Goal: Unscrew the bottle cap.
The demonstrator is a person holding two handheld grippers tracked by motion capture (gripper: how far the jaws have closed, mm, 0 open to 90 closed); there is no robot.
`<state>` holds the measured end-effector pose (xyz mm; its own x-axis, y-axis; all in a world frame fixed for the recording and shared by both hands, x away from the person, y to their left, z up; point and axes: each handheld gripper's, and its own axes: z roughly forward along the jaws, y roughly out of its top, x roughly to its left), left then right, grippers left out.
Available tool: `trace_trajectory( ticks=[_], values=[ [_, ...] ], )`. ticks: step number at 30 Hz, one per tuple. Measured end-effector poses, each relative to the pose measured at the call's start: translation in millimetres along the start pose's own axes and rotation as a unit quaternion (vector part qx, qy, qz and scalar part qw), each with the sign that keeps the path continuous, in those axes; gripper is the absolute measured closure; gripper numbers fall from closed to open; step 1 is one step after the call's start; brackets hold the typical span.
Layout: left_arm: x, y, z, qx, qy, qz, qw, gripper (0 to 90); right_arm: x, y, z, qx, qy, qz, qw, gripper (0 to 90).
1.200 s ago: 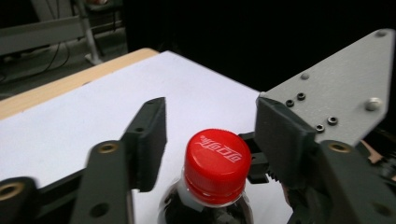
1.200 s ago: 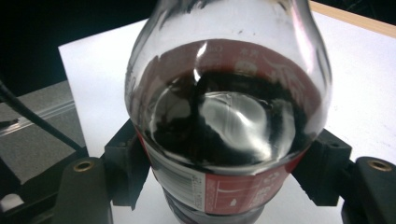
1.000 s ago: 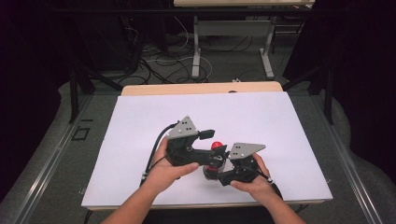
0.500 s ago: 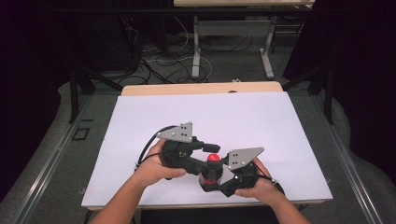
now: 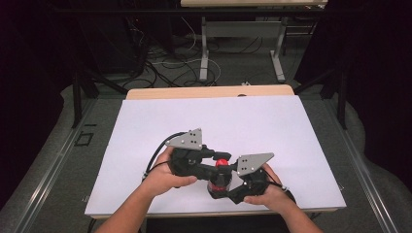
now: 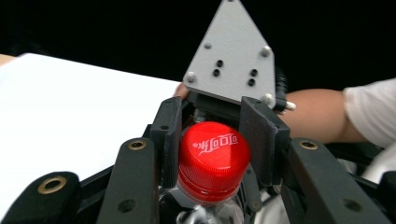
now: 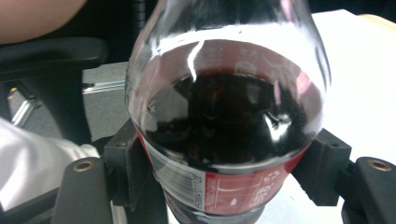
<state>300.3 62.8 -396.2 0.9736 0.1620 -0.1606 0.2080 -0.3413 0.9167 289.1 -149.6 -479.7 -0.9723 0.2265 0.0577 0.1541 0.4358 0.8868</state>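
White table (image 5: pixel 145 126) carries both grippers near its front edge. Left gripper (image 6: pixel 212 133) has just closed on the red cap (image 6: pixel 212 158); right gripper (image 7: pixel 224 168) clamps the bottle (image 7: pixel 224 116).

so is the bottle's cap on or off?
On. The red cap sits on the bottle neck, with the left gripper fingers closed around it.

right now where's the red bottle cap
In the high view the red cap sits near the table's front edge, clamped by the left gripper, atop the bottle the right gripper holds.
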Motion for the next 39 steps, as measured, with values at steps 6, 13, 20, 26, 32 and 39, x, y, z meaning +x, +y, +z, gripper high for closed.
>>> trace_trajectory(
  ticks=[6, 13, 20, 26, 32, 39],
  values=[
    [-15.6, -0.3, 15.5, -0.018, 0.155, -0.017, 0.9876, 60.9, -3.7, 0.1, 1.2, 0.004, -0.083, 0.044, 0.9956, 29.1],
    [-23.7, -1.8, 31.9, -0.032, 0.250, -0.052, 0.9664, 61.0, -2.8, -2.2, 7.1, 0.006, -0.165, 0.063, 0.9843, 29.1],
    [-20.8, 1.4, 37.7, -0.034, 0.257, -0.071, 0.9633, 60.5, -6.0, -4.5, 5.5, 0.007, -0.174, 0.083, 0.9813, 29.1],
    [-18.3, 9.0, 24.1, -0.033, 0.211, -0.034, 0.9764, 42.1, -4.4, -2.5, 0.7, -0.012, -0.126, 0.069, 0.9895, 29.0],
    [-2.0, 14.1, -11.2, -0.008, 0.057, 0.001, 0.9983, 39.9, -0.8, 1.3, -0.5, -0.010, -0.045, 0.029, 0.9985, 29.0],
    [4.9, 3.2, -19.4, -0.008, -0.021, 0.008, 0.9997, 46.4, 5.2, 3.2, 2.2, -0.001, 0.000, 0.002, 1.0000, 29.0]
  ],
)
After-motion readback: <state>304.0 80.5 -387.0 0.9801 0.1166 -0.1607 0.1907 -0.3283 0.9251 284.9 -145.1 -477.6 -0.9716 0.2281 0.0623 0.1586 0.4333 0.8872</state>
